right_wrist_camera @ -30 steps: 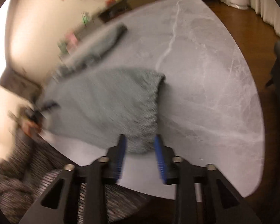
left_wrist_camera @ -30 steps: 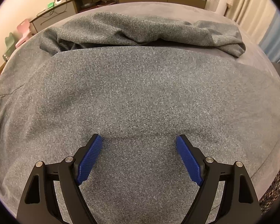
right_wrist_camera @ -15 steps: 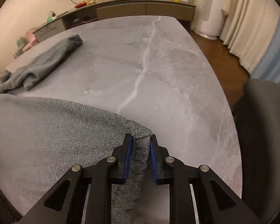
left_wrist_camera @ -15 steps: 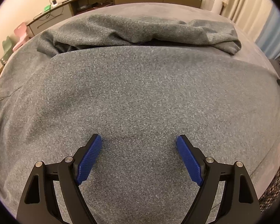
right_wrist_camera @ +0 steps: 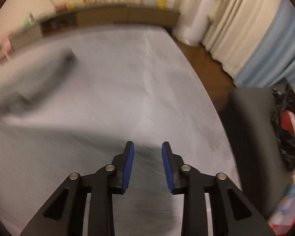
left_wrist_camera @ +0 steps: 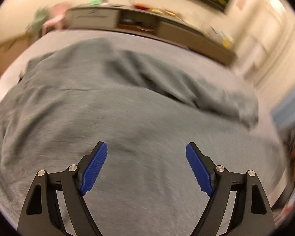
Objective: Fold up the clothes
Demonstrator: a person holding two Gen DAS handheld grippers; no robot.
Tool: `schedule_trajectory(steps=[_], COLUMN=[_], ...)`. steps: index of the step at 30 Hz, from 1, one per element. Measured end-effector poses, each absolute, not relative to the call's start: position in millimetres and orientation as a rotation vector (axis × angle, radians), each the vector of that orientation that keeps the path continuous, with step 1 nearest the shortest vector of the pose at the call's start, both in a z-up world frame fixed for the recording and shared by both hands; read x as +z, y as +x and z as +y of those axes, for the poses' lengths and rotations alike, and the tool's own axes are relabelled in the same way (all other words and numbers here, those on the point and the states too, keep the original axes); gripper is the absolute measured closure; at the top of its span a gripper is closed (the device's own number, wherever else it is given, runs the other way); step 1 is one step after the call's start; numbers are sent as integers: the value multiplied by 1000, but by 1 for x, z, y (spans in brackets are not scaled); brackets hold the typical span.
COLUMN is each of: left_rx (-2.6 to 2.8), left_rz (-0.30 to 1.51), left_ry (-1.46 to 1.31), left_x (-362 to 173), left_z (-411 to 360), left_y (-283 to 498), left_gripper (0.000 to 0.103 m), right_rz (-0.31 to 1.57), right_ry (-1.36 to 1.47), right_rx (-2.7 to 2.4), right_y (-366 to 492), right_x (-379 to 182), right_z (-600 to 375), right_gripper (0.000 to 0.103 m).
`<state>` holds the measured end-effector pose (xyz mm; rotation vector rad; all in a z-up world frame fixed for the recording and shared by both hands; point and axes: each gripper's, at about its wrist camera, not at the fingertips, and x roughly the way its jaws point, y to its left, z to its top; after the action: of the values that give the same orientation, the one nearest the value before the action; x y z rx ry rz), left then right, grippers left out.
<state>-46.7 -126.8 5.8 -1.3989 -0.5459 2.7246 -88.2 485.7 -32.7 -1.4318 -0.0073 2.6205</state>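
A grey knit garment (left_wrist_camera: 116, 118) lies spread over the table, with one sleeve (left_wrist_camera: 186, 86) folded across its far side. My left gripper (left_wrist_camera: 146, 153) hovers over the cloth, open, with nothing between its blue pads. In the right wrist view the same garment (right_wrist_camera: 49, 153) covers the near left of the grey marble table (right_wrist_camera: 147, 82), its corner lying under my right gripper (right_wrist_camera: 148, 151). That gripper is open, its pads parted with cloth beneath them but not pinched. The far sleeve (right_wrist_camera: 35, 78) shows blurred at the left.
A long sideboard (left_wrist_camera: 137, 21) with small items runs along the back wall. A dark chair (right_wrist_camera: 255, 137) stands at the table's right edge, with curtains (right_wrist_camera: 245, 39) and wood floor (right_wrist_camera: 206, 64) behind it. Bare marble stretches right of the garment.
My right gripper was shut on the garment's corner and has opened, letting the cloth go. Both cameras have swung, blurring the views; the left gripper has tilted upward and stays open.
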Motion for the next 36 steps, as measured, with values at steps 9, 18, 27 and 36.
schedule_trajectory(steps=[9,18,27,36], left_rx=[2723,2694,2645,2705], left_rz=[-692,-686,-716,-615], left_ry=[-1395,-1404,-1428,-1477], left_x=[1,-5,-7,-14], left_z=[-165,-172,-169,-164], left_y=[-50,-66,-62,-63], left_gripper=[20,20,20,20], right_rz=[325,-175,-105,443], right_ry=[-1683,-1250,-1197,-1433], right_rx=[2713,2852,2820,2879], right_y=[-195,-236,-193,-231], right_x=[-68,-27,-25,-99], right_z=[372,310,341,360], right_gripper=[30,96,86,45])
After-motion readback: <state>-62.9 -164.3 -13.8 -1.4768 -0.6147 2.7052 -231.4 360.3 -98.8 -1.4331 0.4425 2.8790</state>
